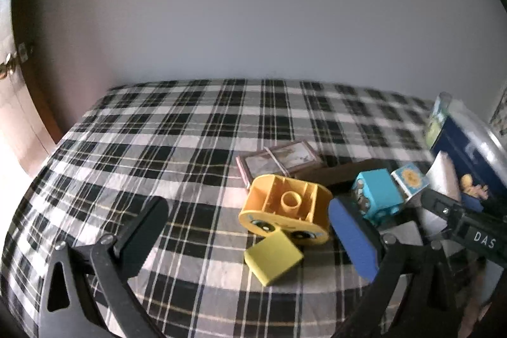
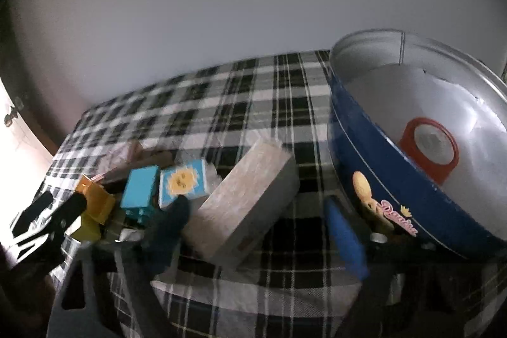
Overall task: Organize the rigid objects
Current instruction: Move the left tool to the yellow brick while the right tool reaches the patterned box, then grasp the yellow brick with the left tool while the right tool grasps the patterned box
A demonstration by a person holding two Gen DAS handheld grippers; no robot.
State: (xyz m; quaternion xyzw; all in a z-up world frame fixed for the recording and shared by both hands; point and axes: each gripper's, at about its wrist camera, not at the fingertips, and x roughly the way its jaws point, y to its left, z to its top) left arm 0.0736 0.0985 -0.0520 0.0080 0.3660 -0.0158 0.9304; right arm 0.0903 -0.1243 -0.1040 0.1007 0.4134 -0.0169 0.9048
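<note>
Nearest the left camera, the left gripper stands spread wide above the checked cloth, nothing between its pads; a small yellow tile lies between them on the cloth, touching the upturned orange block just behind it. A blue block and a sun-printed cube sit to the right. The right gripper is part-open around the near end of a grey box; whether its pads touch the box I cannot tell. Behind it stands the blue tin, a red-rimmed piece inside. Farther left lies a framed picture.
</note>
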